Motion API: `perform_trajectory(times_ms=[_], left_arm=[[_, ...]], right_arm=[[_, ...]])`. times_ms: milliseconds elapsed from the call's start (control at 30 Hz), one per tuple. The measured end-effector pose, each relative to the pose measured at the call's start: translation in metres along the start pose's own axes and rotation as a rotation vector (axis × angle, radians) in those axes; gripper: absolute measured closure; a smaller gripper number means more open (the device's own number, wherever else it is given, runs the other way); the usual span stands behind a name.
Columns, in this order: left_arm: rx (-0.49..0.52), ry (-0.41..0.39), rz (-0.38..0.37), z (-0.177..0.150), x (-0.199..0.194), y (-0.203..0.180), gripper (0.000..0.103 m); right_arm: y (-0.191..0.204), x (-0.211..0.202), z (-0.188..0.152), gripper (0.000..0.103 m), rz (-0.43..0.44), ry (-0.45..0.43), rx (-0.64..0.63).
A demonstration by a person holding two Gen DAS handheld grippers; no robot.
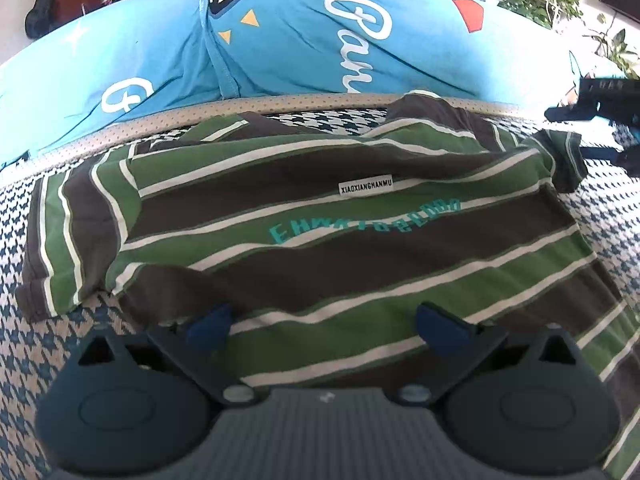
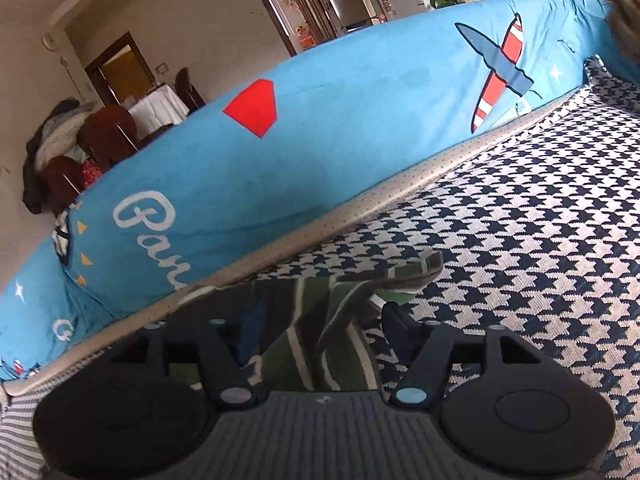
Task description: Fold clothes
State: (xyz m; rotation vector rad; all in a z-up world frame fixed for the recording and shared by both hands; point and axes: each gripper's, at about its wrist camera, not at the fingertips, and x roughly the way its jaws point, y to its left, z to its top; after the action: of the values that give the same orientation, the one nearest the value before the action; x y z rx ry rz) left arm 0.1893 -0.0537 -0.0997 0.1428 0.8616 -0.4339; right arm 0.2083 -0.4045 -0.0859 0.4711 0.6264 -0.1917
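Currently catalogued: green-and-brown striped cotton shirt [image 1: 320, 216], light, limp, creases easily. I'd take its near hem. Left fingers [image 1: 324, 326] wide; right fingers [image 2: 316, 336] parted around a fold.

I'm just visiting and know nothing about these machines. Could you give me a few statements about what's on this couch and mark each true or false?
1. The striped shirt is green, brown and white. True.
2. The shirt lies on a plain red cover. False: it lies on a dark-and-white houndstooth cover.
3. The left tool is open, with shirt fabric between its fingers. True.
4. The cushion behind the shirt is yellow. False: it is blue with white lettering.
5. The right tool is far from the shirt. False: a fold of shirt sits between its fingers.
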Motion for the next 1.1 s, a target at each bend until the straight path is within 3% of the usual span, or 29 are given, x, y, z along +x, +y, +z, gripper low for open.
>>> perform_trajectory(times_ms=[200,233,267,333,467,567,967,1100], left_arm=[[-0.017,0.004,-0.01,0.0,-0.001,0.002,0.0],[-0.017,0.004,-0.011,0.0,-0.002,0.002,0.0],[-0.018,0.005,-0.011,0.0,-0.002,0.002,0.0],[-0.022,0.006,-0.013,0.001,-0.001,0.003,0.0],[-0.023,0.006,-0.011,0.001,0.0,0.001,0.0],[-0.022,0.005,-0.008,0.001,0.0,0.001,0.0],[-0.038,0.001,-0.009,0.002,-0.001,0.001,0.0],[-0.039,0.003,-0.007,0.003,0.0,0.0,0.0]], right_arm=[[-0.014,0.018,-0.008,0.038,-0.026,0.03,0.053],[-0.015,0.018,-0.008,0.044,-0.028,0.029,0.055],[-0.015,0.018,-0.008,0.059,-0.03,0.027,0.054],[-0.013,0.015,-0.007,0.079,-0.027,0.02,0.038],[-0.007,-0.001,0.0,0.091,-0.024,-0.029,0.027],[-0.005,-0.017,0.004,0.093,-0.065,-0.071,0.005],[-0.04,-0.033,0.003,0.093,-0.265,-0.001,-0.041],[-0.051,-0.035,0.004,0.093,-0.259,0.009,-0.022]])
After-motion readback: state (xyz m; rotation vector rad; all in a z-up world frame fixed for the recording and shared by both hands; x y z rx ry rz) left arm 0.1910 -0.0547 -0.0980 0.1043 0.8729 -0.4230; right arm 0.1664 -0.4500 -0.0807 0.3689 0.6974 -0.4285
